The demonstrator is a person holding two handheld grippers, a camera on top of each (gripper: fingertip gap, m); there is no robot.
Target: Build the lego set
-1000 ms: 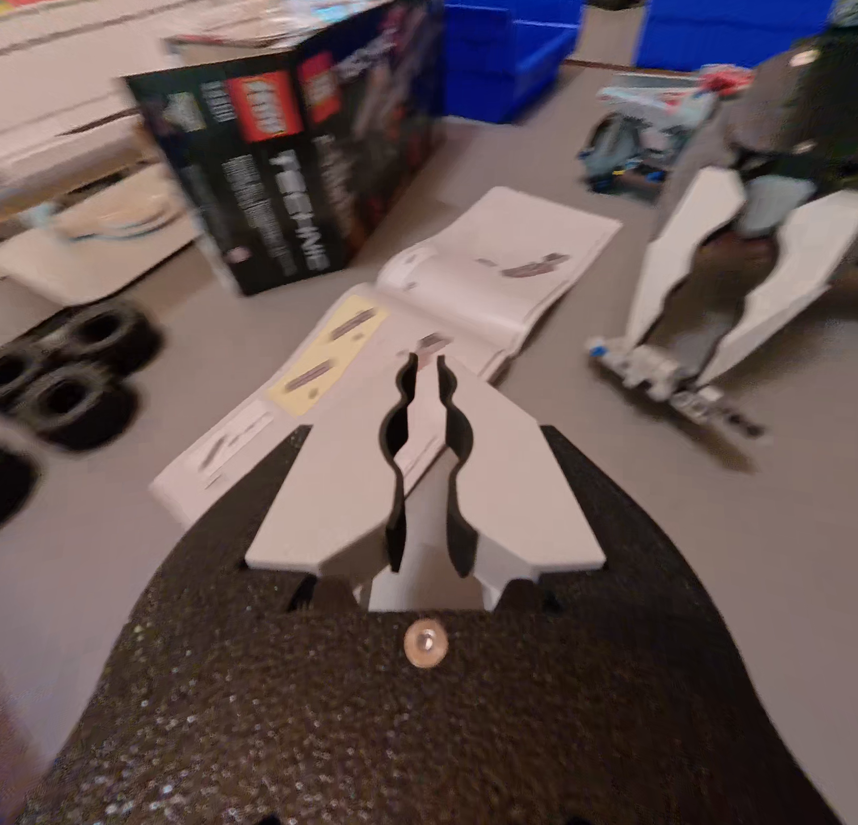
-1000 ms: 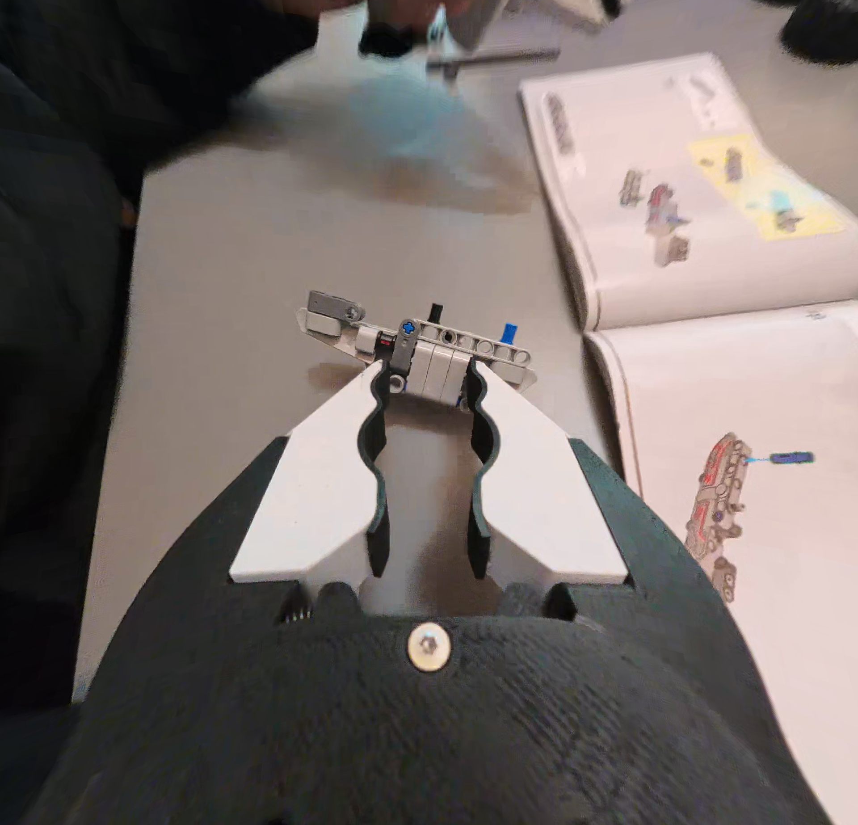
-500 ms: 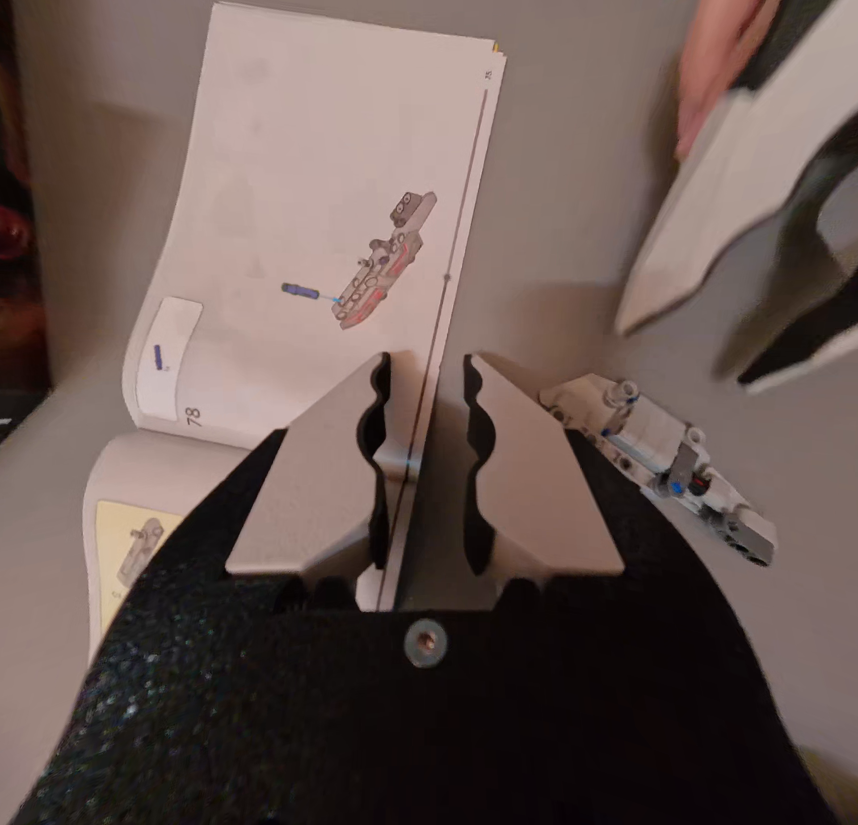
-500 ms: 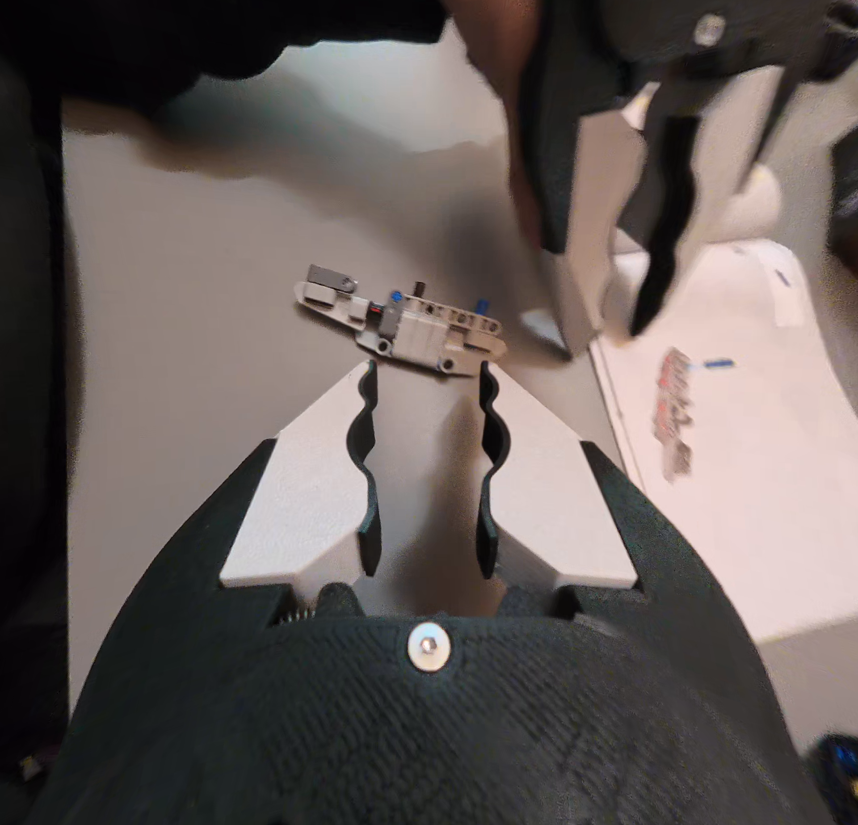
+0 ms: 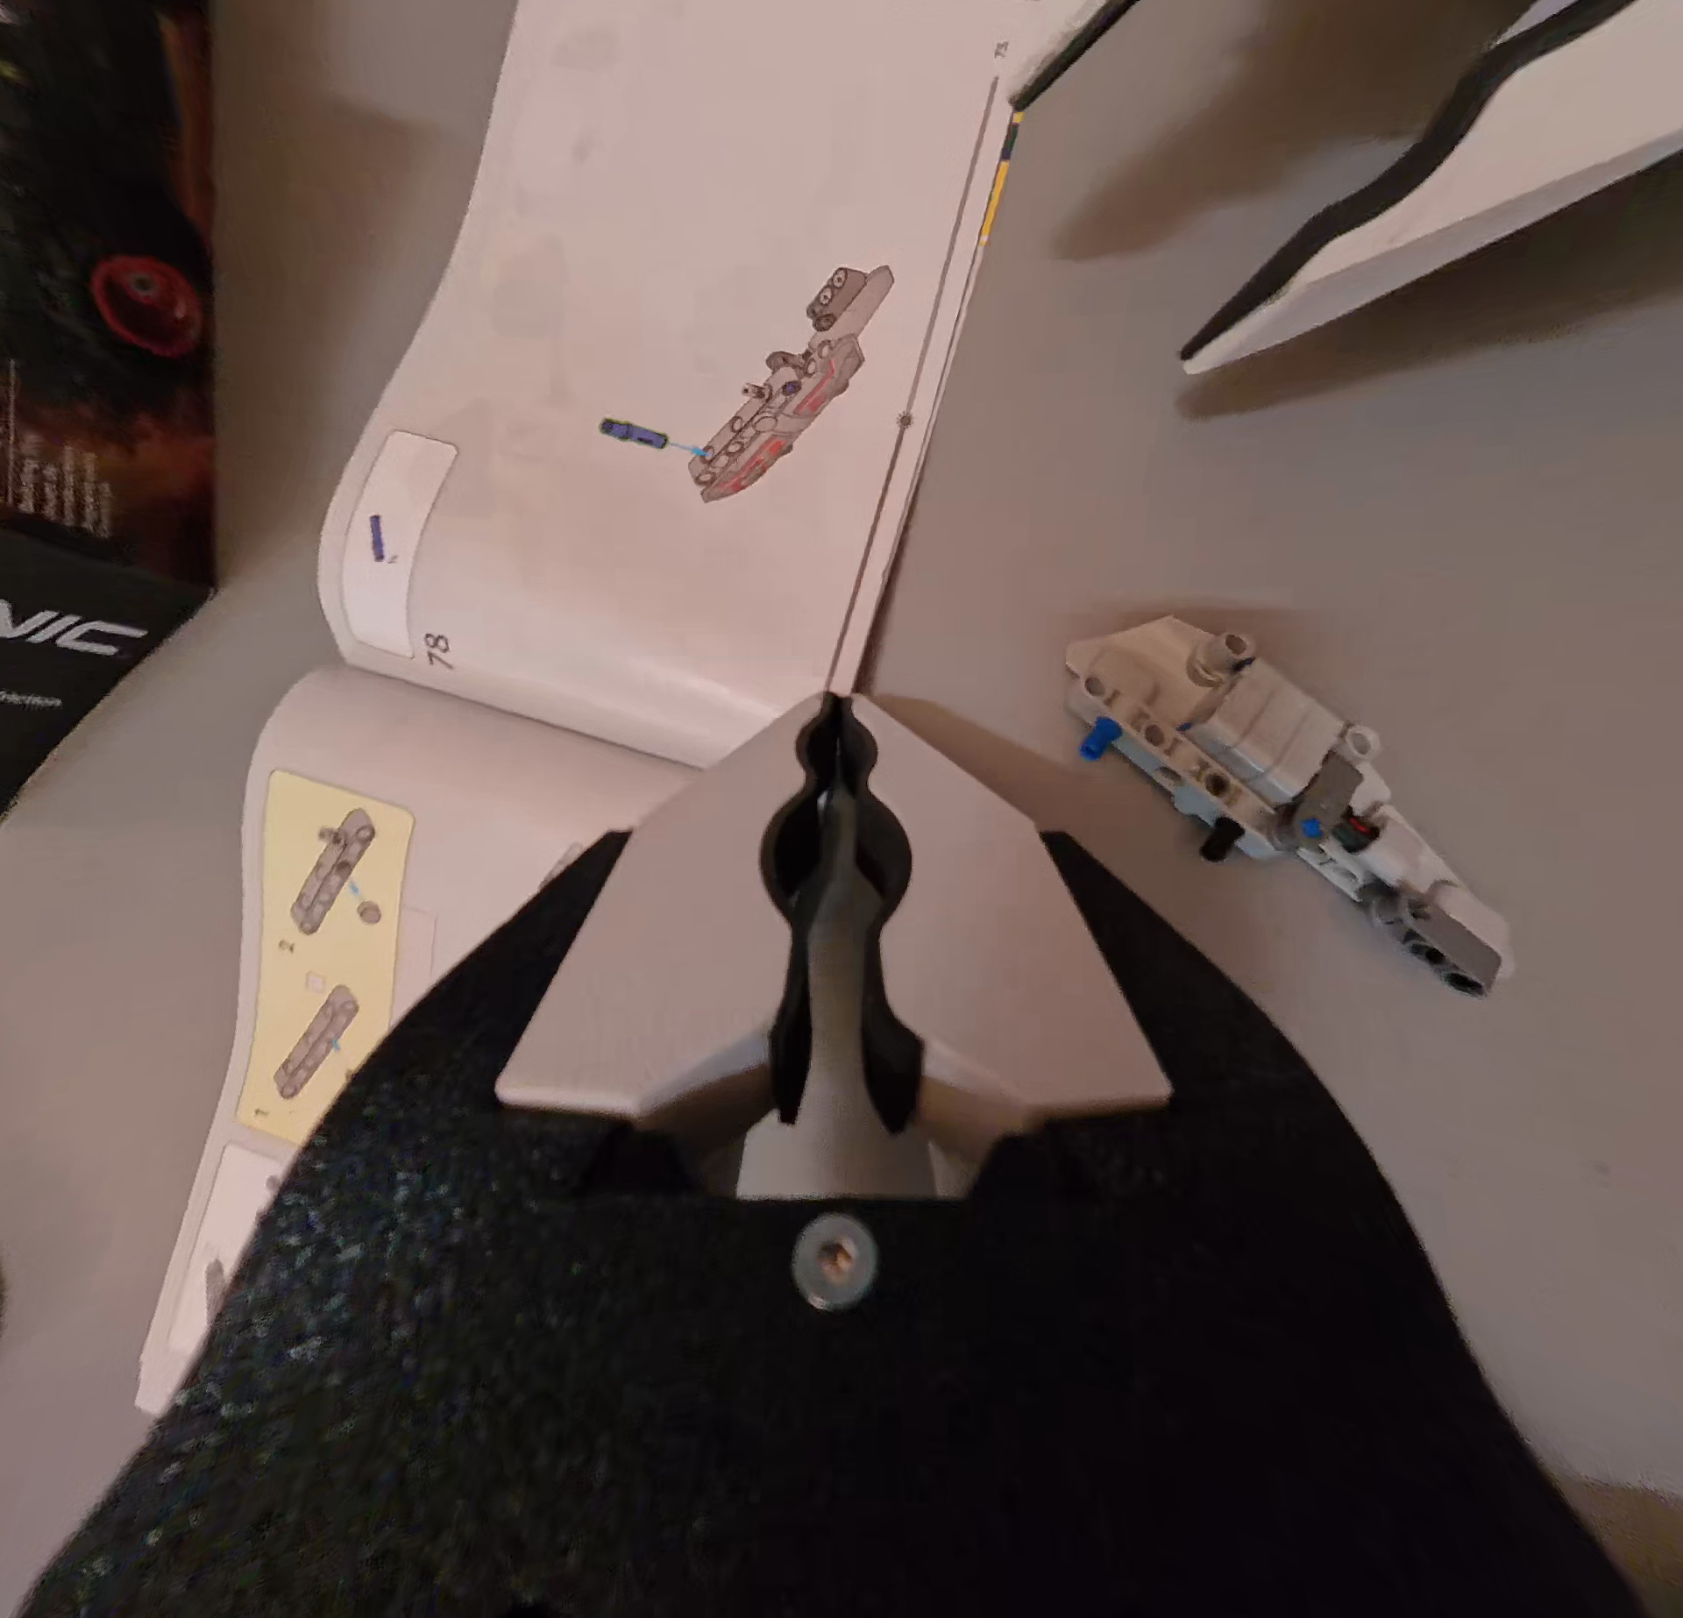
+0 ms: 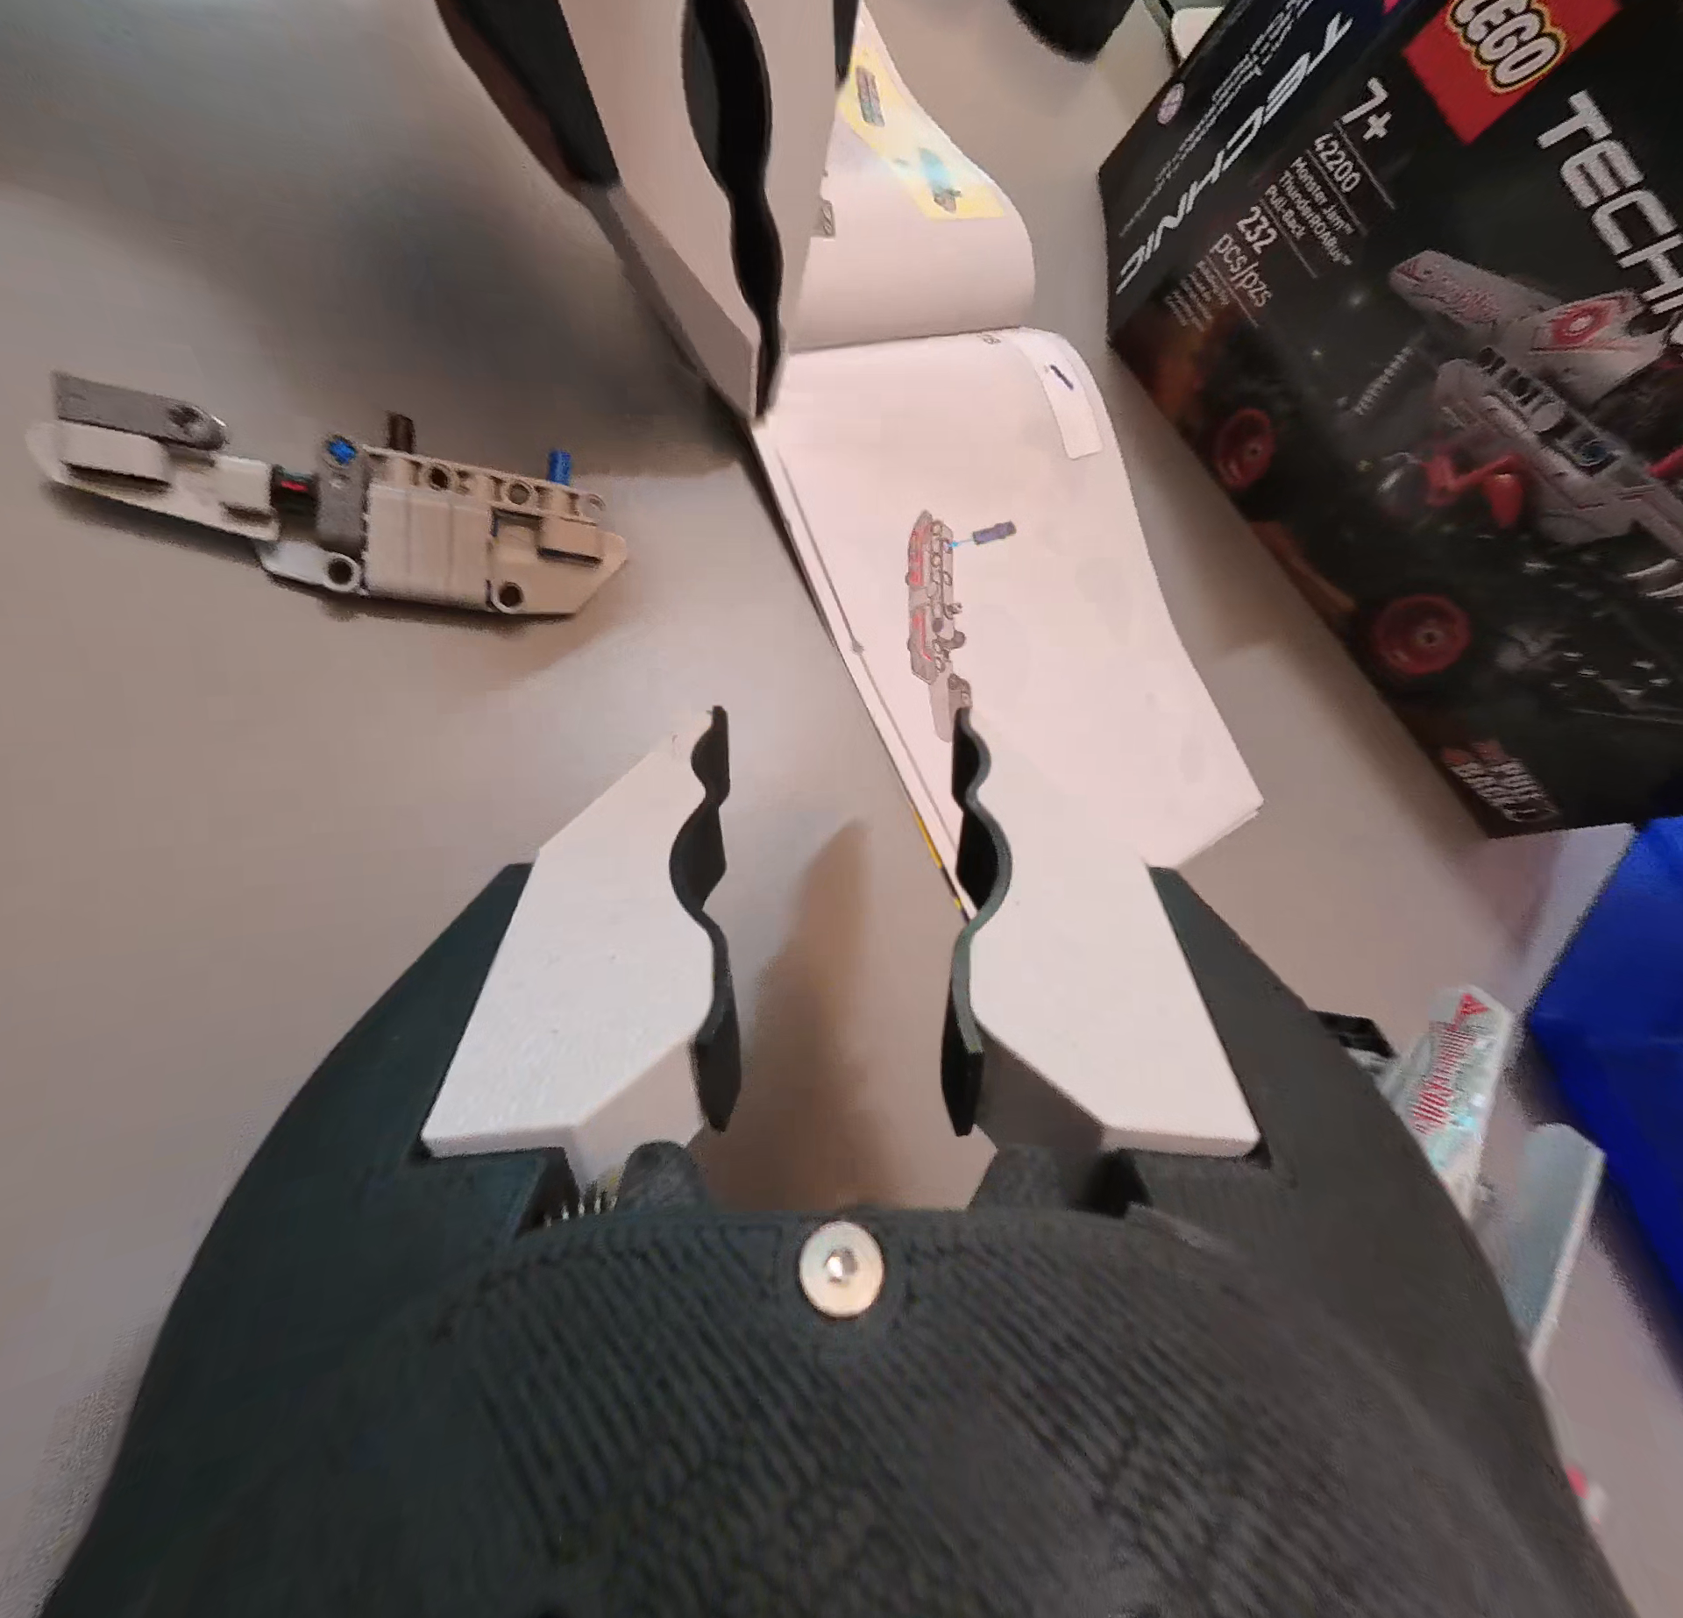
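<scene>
The grey lego assembly (image 6: 332, 518) lay flat on the table (image 6: 228, 800), ahead and to the left of the right gripper (image 6: 838, 727), whose jaws stood spread and empty above the bare surface. Seen from the left gripper (image 5: 836, 709), the same assembly (image 5: 1275, 791) sat off to its right. That gripper's tips were pressed together at the corner edge of the open instruction booklet (image 5: 692, 281), apparently pinching the page. The booklet (image 6: 1002, 591) spread ahead and right of the right gripper. Beyond it stood the dark set box (image 6: 1421, 372), and nearer, at the right edge, a blue bin (image 6: 1621, 1010). The tabletop was plain grey.
</scene>
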